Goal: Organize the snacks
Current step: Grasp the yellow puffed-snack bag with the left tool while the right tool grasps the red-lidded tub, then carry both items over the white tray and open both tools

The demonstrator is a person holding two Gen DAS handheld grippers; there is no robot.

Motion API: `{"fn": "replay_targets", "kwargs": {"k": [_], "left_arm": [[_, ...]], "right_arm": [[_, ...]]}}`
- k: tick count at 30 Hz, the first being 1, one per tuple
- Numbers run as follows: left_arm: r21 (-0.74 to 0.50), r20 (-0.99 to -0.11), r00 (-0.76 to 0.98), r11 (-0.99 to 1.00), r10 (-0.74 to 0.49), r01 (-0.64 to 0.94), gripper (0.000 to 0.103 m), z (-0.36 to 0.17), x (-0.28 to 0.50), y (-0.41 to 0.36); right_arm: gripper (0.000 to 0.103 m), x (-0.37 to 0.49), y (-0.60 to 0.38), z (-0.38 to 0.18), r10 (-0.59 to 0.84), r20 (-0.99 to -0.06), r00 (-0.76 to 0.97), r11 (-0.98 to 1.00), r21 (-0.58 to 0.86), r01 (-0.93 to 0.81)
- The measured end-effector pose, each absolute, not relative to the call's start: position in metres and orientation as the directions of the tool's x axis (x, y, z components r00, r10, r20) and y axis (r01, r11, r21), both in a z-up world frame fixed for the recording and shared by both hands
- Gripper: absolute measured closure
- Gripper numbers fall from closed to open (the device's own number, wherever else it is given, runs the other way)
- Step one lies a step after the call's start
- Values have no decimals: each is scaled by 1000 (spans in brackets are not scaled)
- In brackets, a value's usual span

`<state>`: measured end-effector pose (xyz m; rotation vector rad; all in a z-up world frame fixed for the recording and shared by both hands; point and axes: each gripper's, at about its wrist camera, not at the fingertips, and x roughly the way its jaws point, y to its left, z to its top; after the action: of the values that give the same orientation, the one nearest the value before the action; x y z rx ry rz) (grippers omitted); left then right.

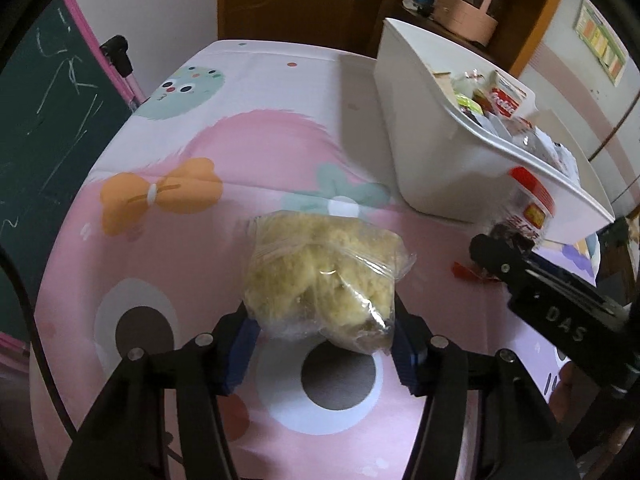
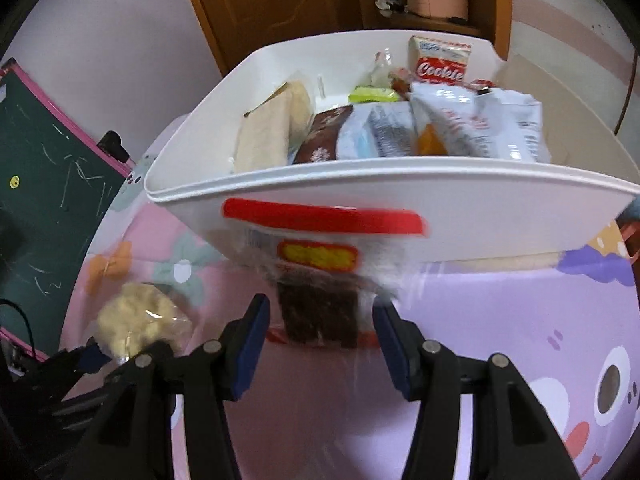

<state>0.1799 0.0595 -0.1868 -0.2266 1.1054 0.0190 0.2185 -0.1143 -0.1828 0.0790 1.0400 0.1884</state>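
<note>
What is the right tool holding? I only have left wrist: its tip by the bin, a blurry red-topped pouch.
Observer: A clear pouch with a red top strip and a dark slab inside sits between the right tool pads. Blur hides whether they pinch it.
Operator: Is it in the bin yet?
Observer: No. It is outside the white bin, in front of the near wall and below the rim.
Operator: Is there space along that wall inside?
Observer: Little. A tan packet, a brown packet and white bags stand side by side behind it.
</note>
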Motion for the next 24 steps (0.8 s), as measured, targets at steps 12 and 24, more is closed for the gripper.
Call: {"fn": "replay_targets", "kwargs": {"k": [12, 24], "left_arm": [[-196, -888, 444, 971, -116, -139, 46, -188, 176, 66], [-183, -842, 506, 981, -190, 64, 46, -119, 140, 16]], "right_arm": [[62, 220, -115, -189, 171, -847, 503, 984, 122, -129], [63, 142, -165, -128, 228, -805, 548, 974, 183, -136]]}}
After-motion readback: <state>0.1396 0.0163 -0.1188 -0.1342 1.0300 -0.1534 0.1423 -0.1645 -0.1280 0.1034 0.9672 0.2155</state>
